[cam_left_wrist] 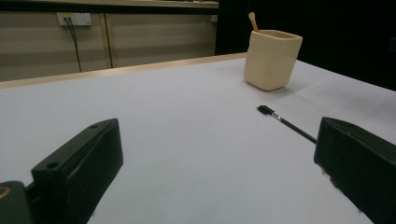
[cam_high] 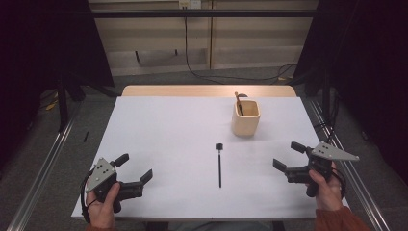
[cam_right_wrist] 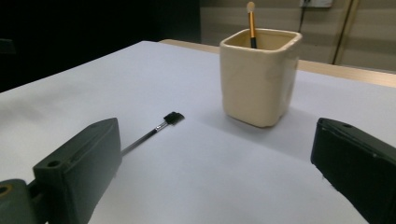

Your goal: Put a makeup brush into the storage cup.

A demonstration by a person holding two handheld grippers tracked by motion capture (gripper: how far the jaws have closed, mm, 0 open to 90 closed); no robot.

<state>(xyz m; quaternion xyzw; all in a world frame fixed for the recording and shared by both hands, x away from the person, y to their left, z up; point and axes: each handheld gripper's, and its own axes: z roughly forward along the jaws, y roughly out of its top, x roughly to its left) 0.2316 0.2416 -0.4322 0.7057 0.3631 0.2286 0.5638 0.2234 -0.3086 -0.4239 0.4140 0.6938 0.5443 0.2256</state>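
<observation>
A cream square cup [cam_high: 246,117] [cam_left_wrist: 272,59] [cam_right_wrist: 259,76] stands right of the table's middle, with a wooden-tipped brush [cam_high: 238,102] [cam_left_wrist: 252,21] [cam_right_wrist: 251,24] upright inside it. A thin black brush [cam_high: 219,165] [cam_left_wrist: 285,122] [cam_right_wrist: 154,131] lies flat on the white table [cam_high: 168,139], nearer the front. My left gripper [cam_high: 135,167] [cam_left_wrist: 219,172] hovers open at the front left, well left of the flat brush. My right gripper [cam_high: 288,155] [cam_right_wrist: 219,172] is open at the front right, below and right of the cup. Nothing sits between either pair of jaws.
A wooden strip [cam_high: 207,91] borders the table's far edge. Metal rails [cam_high: 43,163] run along both sides on the grey floor. Cables [cam_high: 202,72] trail behind the table below beige cabinets.
</observation>
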